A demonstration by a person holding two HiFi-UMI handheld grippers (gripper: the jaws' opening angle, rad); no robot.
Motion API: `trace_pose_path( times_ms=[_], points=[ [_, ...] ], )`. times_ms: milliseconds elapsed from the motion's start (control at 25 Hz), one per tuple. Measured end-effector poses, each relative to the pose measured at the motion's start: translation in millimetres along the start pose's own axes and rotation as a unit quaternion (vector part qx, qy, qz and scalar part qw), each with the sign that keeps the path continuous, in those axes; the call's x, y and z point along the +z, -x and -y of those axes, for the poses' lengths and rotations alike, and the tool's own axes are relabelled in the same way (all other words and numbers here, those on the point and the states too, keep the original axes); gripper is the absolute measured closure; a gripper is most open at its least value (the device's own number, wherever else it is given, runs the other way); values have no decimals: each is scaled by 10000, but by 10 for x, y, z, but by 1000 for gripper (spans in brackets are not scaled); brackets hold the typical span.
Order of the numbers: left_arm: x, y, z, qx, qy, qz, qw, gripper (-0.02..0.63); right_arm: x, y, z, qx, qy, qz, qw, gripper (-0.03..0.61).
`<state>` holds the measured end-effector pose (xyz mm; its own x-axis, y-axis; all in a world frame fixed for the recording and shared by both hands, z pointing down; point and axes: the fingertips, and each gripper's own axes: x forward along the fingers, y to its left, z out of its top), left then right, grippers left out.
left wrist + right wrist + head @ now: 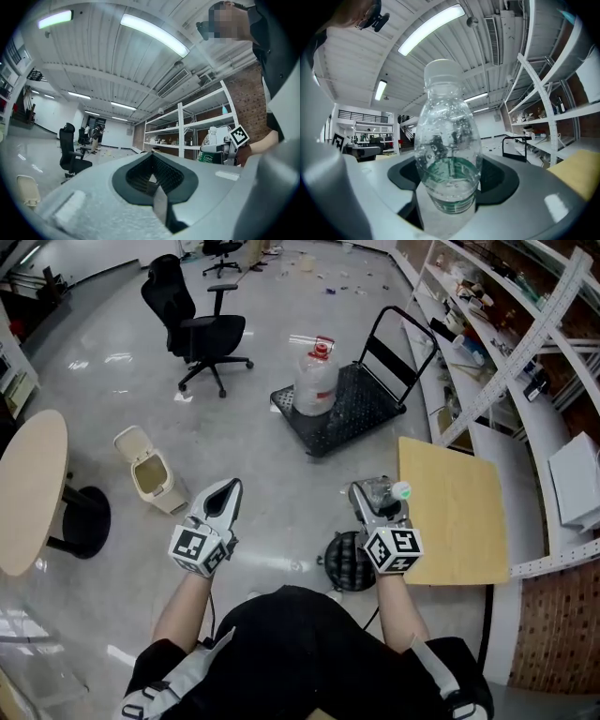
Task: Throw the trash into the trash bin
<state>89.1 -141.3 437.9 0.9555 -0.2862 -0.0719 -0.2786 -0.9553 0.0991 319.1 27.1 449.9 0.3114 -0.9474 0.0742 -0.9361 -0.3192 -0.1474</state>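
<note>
Overhead, the head view shows the person standing on a shiny grey floor [281, 465] with both arms held forward. The left tongs [231, 487] are pressed together to a point and carry nothing. The right tongs [375, 493] are clamped on a clear plastic bottle [386, 491], whose pale cap points to the right. The trash bin [157, 489], a small beige one with its lid up, stands on the floor ahead and to the left of the left tongs, well apart from the bottle. Beyond it is a black office chair [199, 330]. A black flat cart [349, 407] carries a large water jug [315, 382]. A square wooden table [456, 514] lies just right of the right tongs, shelving [525, 343] runs along the right wall, and a round table [28, 486] sits at the left edge.

Next, the left gripper view looks along the left tongs [152, 177]: the dark pads meet at the tip with nothing between them. The trash bin [27, 190] shows low at the left, the office chair [70, 151] behind it. At the right, the bottle [211, 143] sits in the other tongs.

Finally, the right gripper view shows the right tongs [449, 190] gripping the bottle [449, 140] around its green label, cap pointing away from the camera. The wooden table [580, 169] is at the right.
</note>
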Motion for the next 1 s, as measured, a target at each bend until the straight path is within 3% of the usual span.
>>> trace_pose_path(
  times_ms=[200, 480, 720, 1000],
  points=[
    [71, 601, -499, 386, -65, 15, 9992, 612, -199, -355, -744, 538, 91, -204, 9983, 245],
    [102, 1686, -1123, 1372, -25, 43, 9905, 612, -322, -741, -1909, 1452, 230, -299, 9887, 245],
    [42, 2355, -1426, 2232, 128, 73, 9747, 612, -498, -905, -2688, 2441, 242, -533, 9680, 245],
    [-73, 2852, -1576, 2913, 274, 19, 9562, 612, -731, -1240, -3243, 3096, 196, -769, 9475, 245]
  ],
)
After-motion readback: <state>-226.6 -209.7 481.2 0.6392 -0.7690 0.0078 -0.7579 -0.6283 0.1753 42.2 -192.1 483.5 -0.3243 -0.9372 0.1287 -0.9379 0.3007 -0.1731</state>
